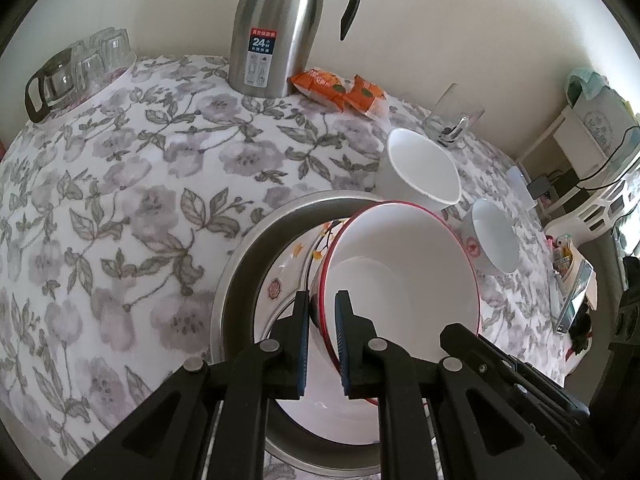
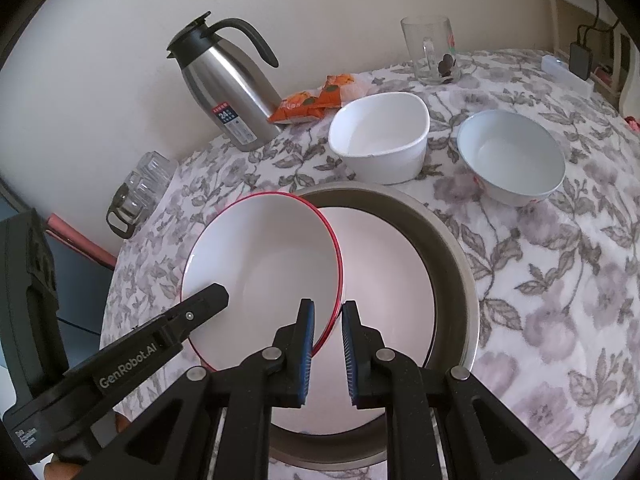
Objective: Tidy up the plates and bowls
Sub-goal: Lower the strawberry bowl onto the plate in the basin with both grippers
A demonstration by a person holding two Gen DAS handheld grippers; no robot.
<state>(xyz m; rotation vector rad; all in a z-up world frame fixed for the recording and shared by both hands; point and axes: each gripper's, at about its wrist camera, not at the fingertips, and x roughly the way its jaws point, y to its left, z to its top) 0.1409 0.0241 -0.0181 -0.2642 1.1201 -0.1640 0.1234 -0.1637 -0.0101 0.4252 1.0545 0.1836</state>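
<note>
The metal tray (image 2: 456, 240) sat on the floral tablecloth (image 2: 560, 300) with a plate (image 2: 384, 280) inside it. Beyond the tray stood a squarish white bowl (image 2: 380, 136) and a round bowl (image 2: 512, 156), with a steel thermos jug (image 2: 228, 92), orange snack packets (image 2: 312, 104) and a glass mug (image 2: 430, 48) farther back. The red-rimmed bowl (image 2: 264, 268) hung tilted over the tray's near-left edge. Both the left gripper (image 1: 322, 344) and the right gripper (image 2: 327, 352) were clamped on its rim from opposite sides.
</note>
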